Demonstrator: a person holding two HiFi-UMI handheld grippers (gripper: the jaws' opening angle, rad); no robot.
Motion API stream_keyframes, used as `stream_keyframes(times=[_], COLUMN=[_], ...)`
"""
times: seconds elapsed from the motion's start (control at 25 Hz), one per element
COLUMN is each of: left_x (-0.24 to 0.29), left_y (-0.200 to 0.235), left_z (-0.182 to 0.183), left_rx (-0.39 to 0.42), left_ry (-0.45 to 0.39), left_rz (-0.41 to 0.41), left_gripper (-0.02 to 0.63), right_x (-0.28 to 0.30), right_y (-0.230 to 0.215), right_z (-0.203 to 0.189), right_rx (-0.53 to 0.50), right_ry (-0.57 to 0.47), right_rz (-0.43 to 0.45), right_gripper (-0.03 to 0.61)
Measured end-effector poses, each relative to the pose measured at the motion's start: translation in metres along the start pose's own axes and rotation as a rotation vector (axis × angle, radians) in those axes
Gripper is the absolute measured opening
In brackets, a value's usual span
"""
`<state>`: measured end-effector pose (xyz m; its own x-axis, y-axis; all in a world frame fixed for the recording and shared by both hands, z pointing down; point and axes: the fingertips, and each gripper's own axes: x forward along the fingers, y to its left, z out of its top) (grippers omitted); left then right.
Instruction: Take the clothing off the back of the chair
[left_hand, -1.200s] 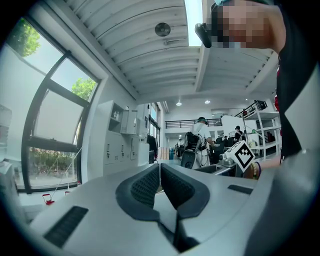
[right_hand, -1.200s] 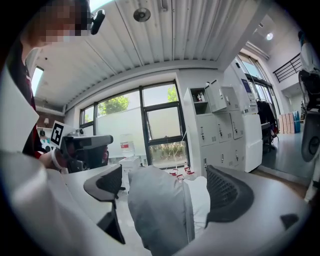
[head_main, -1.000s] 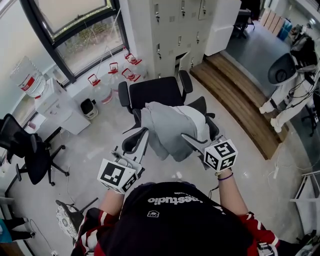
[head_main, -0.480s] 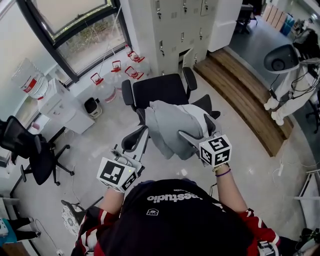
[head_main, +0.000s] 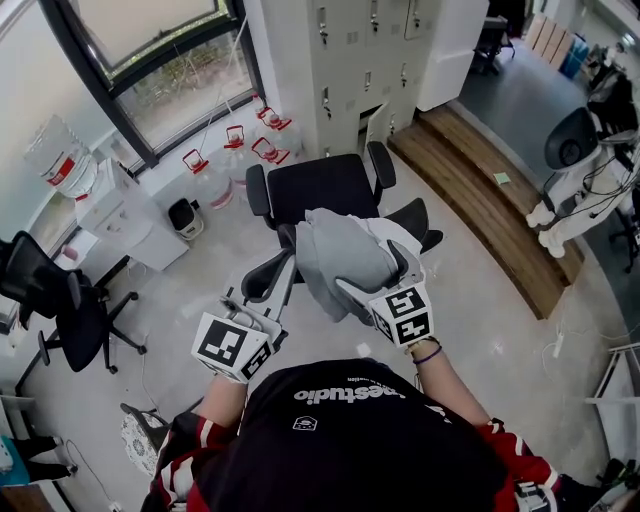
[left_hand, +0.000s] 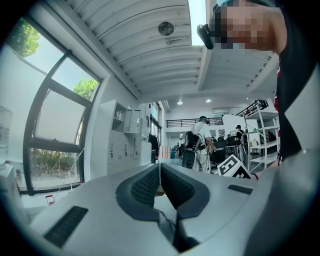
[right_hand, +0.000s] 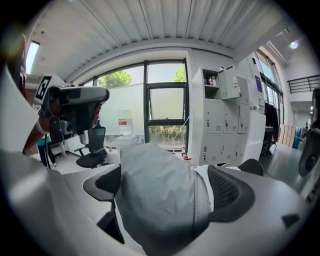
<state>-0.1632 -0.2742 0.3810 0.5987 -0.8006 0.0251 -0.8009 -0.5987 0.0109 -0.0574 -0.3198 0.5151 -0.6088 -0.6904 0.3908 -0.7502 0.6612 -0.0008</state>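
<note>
Over the office floor (head_main: 475, 300), right gripper (right_hand: 165, 196) fingers (right_hand: 231, 192) clamp the clothing (head_main: 340, 250); left gripper (left_hand: 160, 172) fingers (left_hand: 144, 186) touch, empty.

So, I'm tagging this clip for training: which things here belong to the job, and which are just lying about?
Job in hand:
- grey clothing, clamped in the right hand-held gripper
- black chair in front of the person
- left hand-held gripper, shut on nothing

Lying about:
- second black chair at left
- water jugs by the window
- lockers
- black bin
</note>
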Motion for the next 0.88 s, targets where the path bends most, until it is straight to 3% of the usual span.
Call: stream_keyframes(times=[0.4, 0.52, 0.88], left_x=[0.0, 0.001, -0.001], left_y=[0.001, 0.001, -0.002], left_z=[-0.005, -0.009, -0.009], left_rx=[-0.023, -0.031, -0.042], left_ry=[0.008, 0.01, 0.006], left_rz=[-0.008, -0.018, -0.04], left_gripper=[0.029, 0.029, 0.029], right_x=[0.021, 0.022, 0.017], right_y=[0.002, 0.002, 0.021], right_z=[-0.007, -0.008, -0.01], right_rx=[-0.134, -0.154, -0.25], right_ry=[0.067, 0.076, 0.09], right_rz=[-0.162, -0.162, -0.084], right_gripper=[0.525, 0.506, 0.342])
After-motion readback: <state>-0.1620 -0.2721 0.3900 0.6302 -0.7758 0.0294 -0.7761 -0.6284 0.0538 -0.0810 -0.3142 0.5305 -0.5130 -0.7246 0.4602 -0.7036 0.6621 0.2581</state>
